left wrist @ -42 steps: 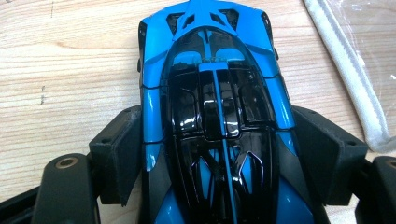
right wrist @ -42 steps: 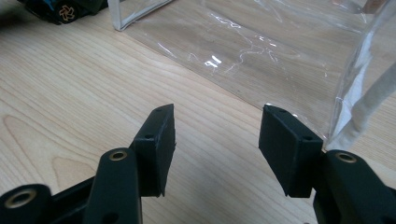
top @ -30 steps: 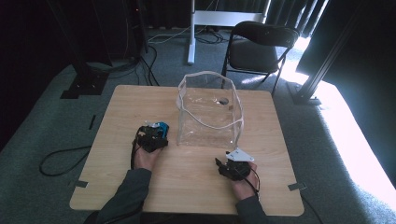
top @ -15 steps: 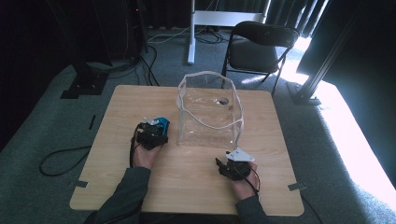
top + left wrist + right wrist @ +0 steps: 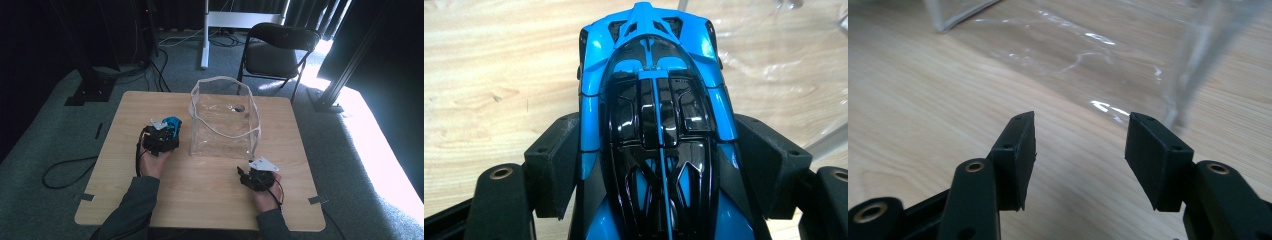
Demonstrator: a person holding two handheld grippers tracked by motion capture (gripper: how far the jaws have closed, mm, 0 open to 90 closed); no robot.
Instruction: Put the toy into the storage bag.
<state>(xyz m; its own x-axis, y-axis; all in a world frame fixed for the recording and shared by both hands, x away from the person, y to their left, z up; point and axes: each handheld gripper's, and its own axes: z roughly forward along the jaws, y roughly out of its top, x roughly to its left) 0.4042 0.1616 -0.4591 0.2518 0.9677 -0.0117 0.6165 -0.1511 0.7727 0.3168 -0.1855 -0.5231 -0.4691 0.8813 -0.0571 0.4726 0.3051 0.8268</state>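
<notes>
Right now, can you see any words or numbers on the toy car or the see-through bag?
No words or numbers can be read.
The blue and black toy car in the left gripper carries only painted shapes, no letters.
The clear plastic bag is plain.
The wooden table has no label.

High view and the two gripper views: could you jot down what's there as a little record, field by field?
table: wooden, on grey carpet
bag: clear plastic, open-topped, standing mid-table
toy car: blue and black, clamped between the left gripper's jaws
left gripper: shut on the toy car, left of the bag
right gripper: open, empty, near the bag's front right corner
chair: black folding chair beyond the table
</notes>
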